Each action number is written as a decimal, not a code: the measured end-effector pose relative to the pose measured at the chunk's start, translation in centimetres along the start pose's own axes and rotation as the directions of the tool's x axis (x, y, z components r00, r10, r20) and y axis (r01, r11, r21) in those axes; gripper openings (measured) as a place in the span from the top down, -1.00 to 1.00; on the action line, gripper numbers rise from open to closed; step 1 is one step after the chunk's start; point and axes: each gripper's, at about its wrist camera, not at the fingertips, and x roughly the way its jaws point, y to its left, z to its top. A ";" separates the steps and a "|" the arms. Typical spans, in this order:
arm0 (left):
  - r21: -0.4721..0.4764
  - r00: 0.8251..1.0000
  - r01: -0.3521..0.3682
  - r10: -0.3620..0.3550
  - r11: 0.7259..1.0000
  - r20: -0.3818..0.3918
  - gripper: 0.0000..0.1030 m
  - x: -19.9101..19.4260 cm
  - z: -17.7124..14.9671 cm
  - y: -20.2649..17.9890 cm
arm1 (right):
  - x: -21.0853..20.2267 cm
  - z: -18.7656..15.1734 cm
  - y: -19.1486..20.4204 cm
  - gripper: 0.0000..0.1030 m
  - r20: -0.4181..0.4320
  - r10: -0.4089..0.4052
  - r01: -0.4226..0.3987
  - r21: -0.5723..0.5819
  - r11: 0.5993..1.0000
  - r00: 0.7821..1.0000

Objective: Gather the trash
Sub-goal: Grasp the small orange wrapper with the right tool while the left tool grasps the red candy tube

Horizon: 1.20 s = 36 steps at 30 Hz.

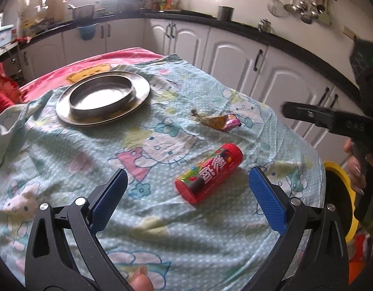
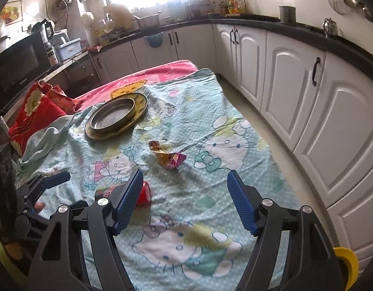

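Your left tongs [image 1: 187,189] sit nearest the left wrist lens: black arms, blue ribbed pads, jaws wide apart, nothing clamped. A fingertip [image 1: 140,280] of yours shows at the bottom edge between the arms. Your right tongs [image 2: 184,195] fill the bottom of the right wrist view; jaws apart, pads touching nothing, only cloth between them.

Largest item: the worktop, covered by a pale green cartoon-cat print cloth [image 1: 65,150], rumpled, with a pink blanket [image 1: 128,57] showing at the far end.

Next: a round steel plate [image 1: 138,95] at the far left of the cloth, with a shallow round steel bowl [image 1: 101,97] resting on it, upright.

Trash item 1: a red cylindrical candy tube with printed label [image 1: 209,173], lying on its side on the cloth, just ahead of the left tongs and between the lines of their pads, not touched. In the right wrist view the same tube [image 2: 145,192] is partly hidden behind the right tongs' left pad.

Trash item 2: a crumpled yellow and pink foil wrapper [image 1: 219,122], lying flat past the tube, well apart from the plate. In the right wrist view it [image 2: 168,156] lies ahead of the right tongs.

A yellow round rim [image 1: 341,181] shows at the worktop's right edge, mostly hidden.
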 end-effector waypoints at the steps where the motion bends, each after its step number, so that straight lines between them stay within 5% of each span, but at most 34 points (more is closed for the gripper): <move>1: 0.008 1.000 0.007 -0.007 1.000 -0.004 -0.78 0.3 0.1 -0.1 | 0.5 0.1 0.1 -0.31 -0.006 0.004 -0.004 -0.002 1.000 1.000; 16: 0.078 0.992 0.115 -0.110 0.990 -0.065 -0.65 4.2 0.6 -1.1 | 9.1 1.6 0.0 -0.11 -0.156 0.069 -0.062 0.053 0.997 0.985; 21: 0.052 0.988 0.129 -0.124 0.990 -0.089 -0.55 5.1 0.5 -0.8 | 10.7 1.5 -0.2 0.11 -0.176 0.085 -0.069 0.096 0.993 0.981; 24: 0.044 0.987 0.133 -0.129 0.990 -0.092 -0.46 5.3 0.4 -0.7 | 11.0 1.4 -0.4 0.57 -0.161 0.094 -0.076 0.119 0.990 0.982; 36: 0.044 0.986 0.126 -0.120 0.991 -0.119 0.02 5.7 -0.3 -1.0 | 7.7 -1.5 -2.0 0.74 -0.099 0.027 -0.015 0.124 0.992 0.995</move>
